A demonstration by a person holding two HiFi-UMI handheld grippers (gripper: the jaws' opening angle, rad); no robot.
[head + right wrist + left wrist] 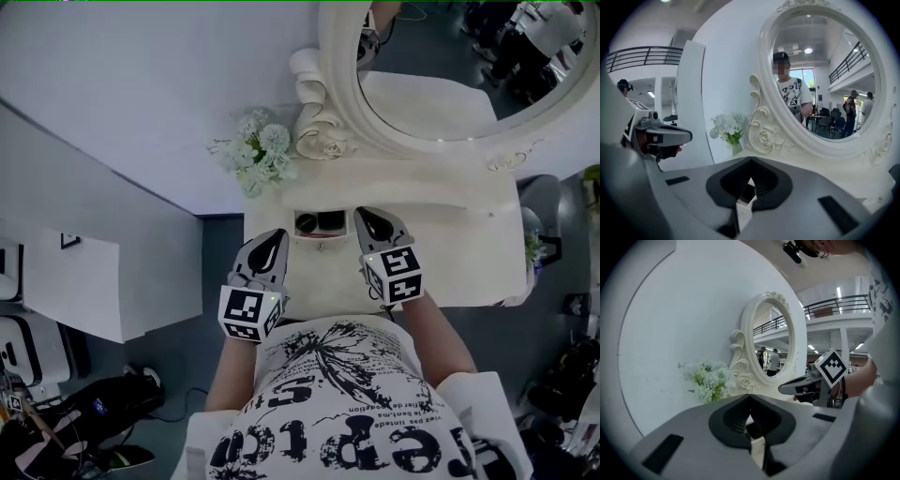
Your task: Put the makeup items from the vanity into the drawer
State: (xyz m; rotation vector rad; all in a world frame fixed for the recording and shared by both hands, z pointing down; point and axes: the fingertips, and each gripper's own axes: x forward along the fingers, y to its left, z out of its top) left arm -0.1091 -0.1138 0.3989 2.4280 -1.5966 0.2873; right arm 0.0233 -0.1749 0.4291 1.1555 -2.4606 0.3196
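Plainly, two dark makeup items (317,222) lie in the small open drawer (320,243) at the front of the white vanity surface (469,253). The left gripper (278,235) hovers at the drawer's 8 o'clock and the right gripper (365,217) at its 3 o'clock. Both have their jaws pressed together, empty. White flowers (255,155) stand at 11 o'clock and the oval mirror (431,94) at 1 o'clock.
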